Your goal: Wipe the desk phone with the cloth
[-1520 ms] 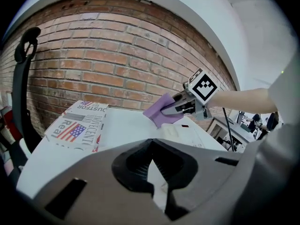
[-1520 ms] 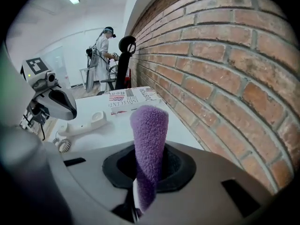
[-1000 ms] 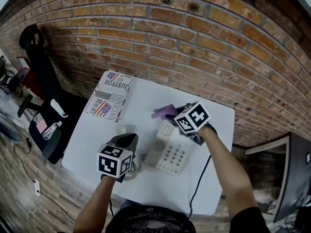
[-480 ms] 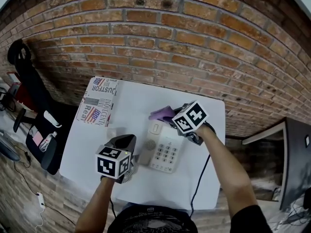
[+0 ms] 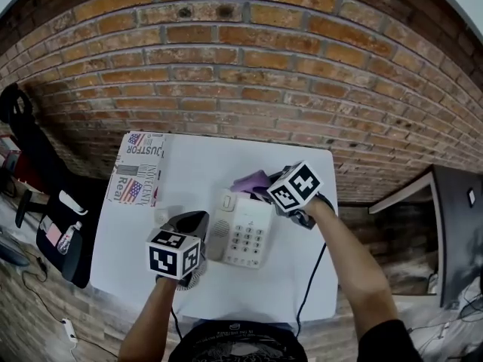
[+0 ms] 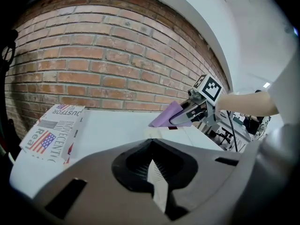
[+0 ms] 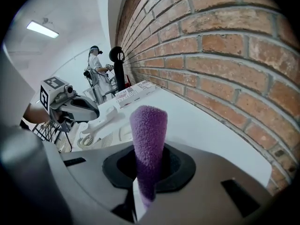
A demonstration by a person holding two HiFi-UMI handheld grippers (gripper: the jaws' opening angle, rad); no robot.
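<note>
White surface point(image 5: 192, 164) against a brick wall point(image 5: 226, 74): cloth poised at the desk phone's far edge.

The desk phone point(image 5: 245, 236) lies in the middle of the surface, handset point(image 5: 218, 228) on its left side, and a printed box point(image 5: 136, 168) sits well apart at the far left corner. The right gripper point(image 5: 266, 190) has its jaws clenched on a folded purple cloth point(image 7: 147, 139), whose free end sticks out over the phone's far edge, probably so the soft end meets the casing before any hard part does. The left gripper point(image 5: 195, 221) sits just beside the handset with jaws together and nothing visible between them, seemingly placed to steady the phone during wiping.
</note>
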